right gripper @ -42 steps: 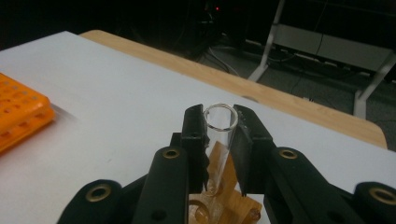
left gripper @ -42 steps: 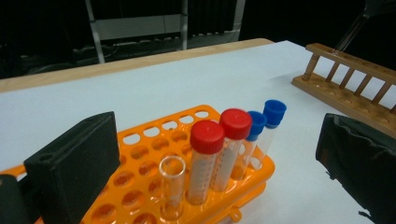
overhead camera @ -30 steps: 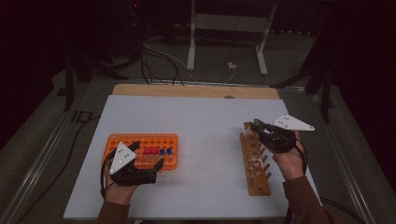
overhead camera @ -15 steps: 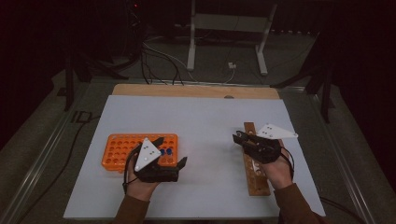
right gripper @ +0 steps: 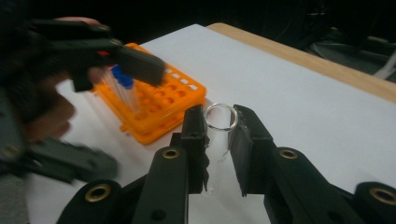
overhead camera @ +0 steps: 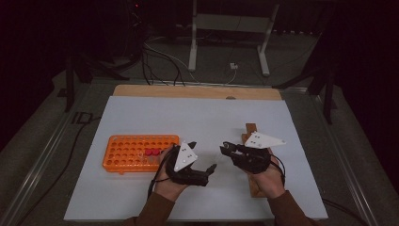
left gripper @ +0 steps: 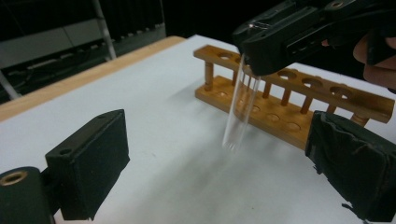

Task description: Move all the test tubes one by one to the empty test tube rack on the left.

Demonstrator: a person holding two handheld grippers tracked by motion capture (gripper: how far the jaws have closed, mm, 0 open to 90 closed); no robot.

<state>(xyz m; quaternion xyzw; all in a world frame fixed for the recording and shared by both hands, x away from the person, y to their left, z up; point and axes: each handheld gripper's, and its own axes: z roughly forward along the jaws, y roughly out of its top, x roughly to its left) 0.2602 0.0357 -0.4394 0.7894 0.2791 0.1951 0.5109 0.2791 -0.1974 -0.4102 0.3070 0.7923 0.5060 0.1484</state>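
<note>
The right tool (right gripper: 218, 126) is gripping a clear glass tube (right gripper: 218, 135) near its open rim, its jaws pressing on both sides, and is holding it upright above the white surface (overhead camera: 197, 117). The left tool (left gripper: 219, 158) is facing it with its jaws wide apart and nothing between them; they have just been closing a little. A wooden rack (left gripper: 299, 107) is lying just behind the tube, and an orange rack (overhead camera: 136, 151) is sitting beside the left tool.
</note>
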